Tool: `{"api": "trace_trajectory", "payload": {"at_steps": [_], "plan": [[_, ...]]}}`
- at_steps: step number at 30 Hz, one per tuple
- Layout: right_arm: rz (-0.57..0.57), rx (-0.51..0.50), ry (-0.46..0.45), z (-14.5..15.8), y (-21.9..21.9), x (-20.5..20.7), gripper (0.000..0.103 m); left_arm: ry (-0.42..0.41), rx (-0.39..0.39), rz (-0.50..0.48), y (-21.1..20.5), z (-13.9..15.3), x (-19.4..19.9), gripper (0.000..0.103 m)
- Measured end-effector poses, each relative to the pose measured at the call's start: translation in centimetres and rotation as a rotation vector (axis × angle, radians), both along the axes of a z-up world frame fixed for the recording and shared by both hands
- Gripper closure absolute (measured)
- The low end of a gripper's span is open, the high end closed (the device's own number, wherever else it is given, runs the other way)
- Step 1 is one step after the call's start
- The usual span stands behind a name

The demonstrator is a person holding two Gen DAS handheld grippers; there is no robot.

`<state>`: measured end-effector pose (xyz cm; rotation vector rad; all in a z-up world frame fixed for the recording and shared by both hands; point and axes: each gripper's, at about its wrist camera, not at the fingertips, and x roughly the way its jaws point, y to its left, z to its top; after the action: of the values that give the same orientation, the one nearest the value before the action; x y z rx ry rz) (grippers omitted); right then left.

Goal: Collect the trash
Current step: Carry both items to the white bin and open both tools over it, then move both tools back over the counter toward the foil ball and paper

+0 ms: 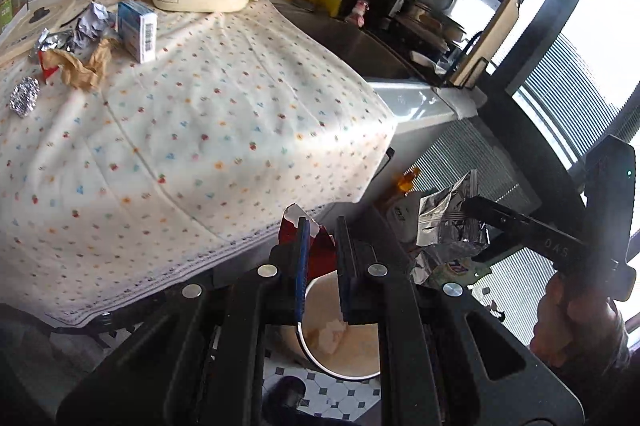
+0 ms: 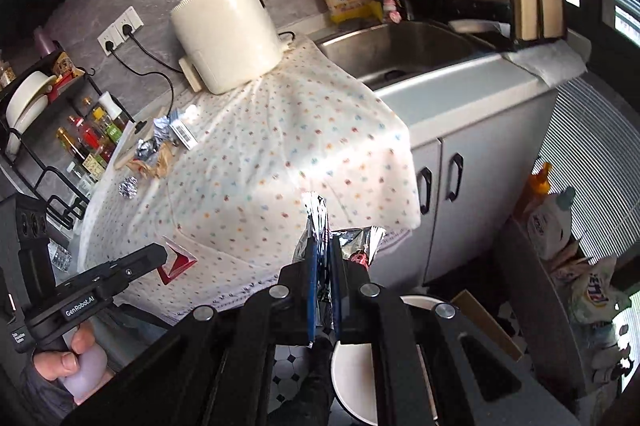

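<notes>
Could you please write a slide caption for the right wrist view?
Right gripper shut on a foil wrapper above a white bin, left gripper carrying a red wrapper.

Both wrist views downward, sharing tablecloth (image 1: 200,130)

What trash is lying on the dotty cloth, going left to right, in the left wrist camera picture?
Foil ball → crumpled brown paper → blue and white box. The other scraps overlap too much to place.
</notes>
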<state>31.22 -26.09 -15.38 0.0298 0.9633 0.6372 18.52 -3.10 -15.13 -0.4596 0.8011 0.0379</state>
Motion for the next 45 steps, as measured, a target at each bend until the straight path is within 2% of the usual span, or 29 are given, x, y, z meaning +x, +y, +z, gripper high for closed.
{"api": "trace_trajectory", "payload": {"at_steps": [4, 6, 7, 8, 10, 13, 17, 30, 32, 33, 34, 39, 45], "plan": [[-0.033, -0.036, 0.064, -3.6, -2.3, 0.0, 0.096, 0.044, -0.018, -0.039, -2.5, -2.3, 0.3, 0.09], [-0.047, -0.067, 0.108, -5.6, -3.2, 0.0, 0.092, 0.065, -0.023, -0.057, -3.6, -3.4, 0.4, 0.09], [-0.065, -0.086, 0.136, -6.6, -3.8, 0.1, 0.084, 0.076, -0.026, -0.064, -4.0, -3.8, 0.5, 0.09], [-0.083, -0.093, 0.159, -7.4, -4.4, 0.1, 0.063, 0.085, -0.029, -0.07, -4.4, -4.1, 0.6, 0.09], [-0.119, -0.091, 0.174, -8.1, -5.8, 0.0, 0.046, 0.099, -0.033, -0.081, -5.2, -4.7, 0.9, 0.09], [-0.147, -0.091, 0.19, -8.3, -7.5, 0.1, 0.045, 0.117, -0.035, -0.105, -6.2, -5.1, 1.7, 0.09], [-0.202, -0.083, 0.179, -7.3, -9.8, 0.5, 0.035, 0.127, -0.023, -0.173, -8.0, -5.0, 3.1, 0.09], [-0.372, -0.047, 0.118, -3.2, -16.8, -0.2, 0.026, 0.173, 0.001, -0.415, -14.6, -4.4, 6.5, 0.088], [-0.383, -0.043, 0.112, -2.8, -17.3, -0.3, 0.026, 0.185, -0.017, -0.421, -14.8, -4.3, 6.7, 0.071], [-0.385, -0.04, 0.111, -2.6, -17.5, -0.3, 0.026, 0.181, -0.016, -0.411, -14.6, -4.1, 6.7, 0.051], [-0.386, -0.037, 0.11, -2.5, -17.6, -0.4, 0.026, 0.164, -0.009, -0.396, -14.3, -3.6, 6.6, 0.041], [-0.358, -0.028, 0.099, -1.7, -16.6, -0.3, 0.023, 0.101, 0.0, -0.303, -11.3, -0.8, 6.1, 0.025], [-0.259, -0.009, 0.034, 0.5, -12.7, 0.1, 0.014, 0.058, 0.025, -0.18, -7.1, 1.9, 4.0, 0.019]]}}
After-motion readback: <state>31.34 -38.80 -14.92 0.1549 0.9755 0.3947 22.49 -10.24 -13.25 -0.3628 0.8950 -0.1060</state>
